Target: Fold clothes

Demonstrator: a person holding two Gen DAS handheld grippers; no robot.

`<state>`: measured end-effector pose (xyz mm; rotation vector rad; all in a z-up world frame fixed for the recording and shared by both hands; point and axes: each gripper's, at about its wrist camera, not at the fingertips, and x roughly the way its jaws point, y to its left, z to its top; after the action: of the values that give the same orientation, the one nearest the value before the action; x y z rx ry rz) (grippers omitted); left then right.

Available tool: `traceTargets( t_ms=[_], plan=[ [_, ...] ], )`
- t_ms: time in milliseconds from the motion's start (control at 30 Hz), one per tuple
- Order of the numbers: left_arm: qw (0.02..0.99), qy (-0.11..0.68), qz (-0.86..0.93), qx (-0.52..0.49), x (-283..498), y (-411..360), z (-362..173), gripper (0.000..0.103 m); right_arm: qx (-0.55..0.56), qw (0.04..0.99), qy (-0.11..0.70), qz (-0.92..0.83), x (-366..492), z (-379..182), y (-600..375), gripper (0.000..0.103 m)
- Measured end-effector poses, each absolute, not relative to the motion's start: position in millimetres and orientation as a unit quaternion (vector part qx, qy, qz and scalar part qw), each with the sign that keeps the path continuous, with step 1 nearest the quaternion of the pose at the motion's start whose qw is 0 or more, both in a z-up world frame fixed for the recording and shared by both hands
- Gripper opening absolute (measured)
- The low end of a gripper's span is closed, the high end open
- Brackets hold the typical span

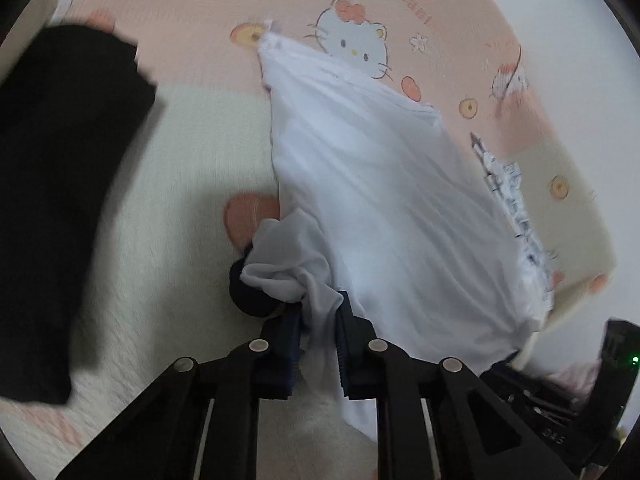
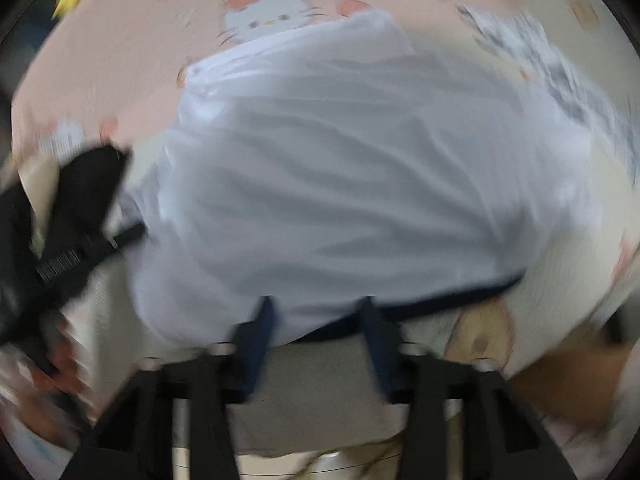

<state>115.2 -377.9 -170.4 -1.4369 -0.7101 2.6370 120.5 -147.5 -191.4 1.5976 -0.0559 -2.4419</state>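
white shirt (image 1: 384,200) lies spread on the pink cartoon-print bed cover (image 1: 192,12), one far corner stretched out toward the cat drawing, the near end bunched and lifted. left gripper (image 1: 318,344) is clamped on a wad of that near end; cloth runs between its blue pads and hangs out below. likely held there so the fabric can be pulled taut or carried over for a fold.

right gripper (image 2: 316,332) sits at the dark-trimmed hem of the same shirt (image 2: 340,184). its jaws stand apart, with hem cloth lying across the gap; view is heavily motion-blurred, so i judge it is not pinching yet, only lined up with the edge.

black garment (image 1: 60,200) lies flat off to the left, apart from the shirt, looks folded already. a patterned black-and-white piece (image 1: 516,208) lies just past the shirt's far right edge.

judgement: early in folding this shirt. risk: the bunched left grip drags wrinkles into the panel.
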Motion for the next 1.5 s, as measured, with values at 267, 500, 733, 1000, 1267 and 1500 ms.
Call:
traceTargets(
  t_ms=[267,500,733,1000,1267,1500],
  plan=[
    [-0.01,-0.17,0.858,-0.484,97,-387,-163,0.013,0.548,0.094,0.065,-0.829,92,-201,-159,0.011],
    [0.009,-0.28,0.829,-0.485,105,-404,-146,0.023,0.576,0.105,0.014,-0.81,81,-185,-147,0.028],
    [0.03,-0.248,0.85,-0.464,99,-386,-110,0.08,0.593,0.161,0.033,-0.788,52,-160,-158,0.045],
    [0.06,-0.203,0.821,-0.53,71,-350,-136,0.08,0.6,0.219,0.08,-0.765,26,-155,-182,0.046],
    [0.07,-0.163,0.798,-0.577,52,-325,-162,0.08,0.616,0.274,0.091,-0.733,8,-191,-218,0.046],
    [0.045,-0.146,0.802,-0.578,54,-324,-178,0.065,0.612,0.27,0.103,-0.736,6,-203,-230,0.046]
  ],
)
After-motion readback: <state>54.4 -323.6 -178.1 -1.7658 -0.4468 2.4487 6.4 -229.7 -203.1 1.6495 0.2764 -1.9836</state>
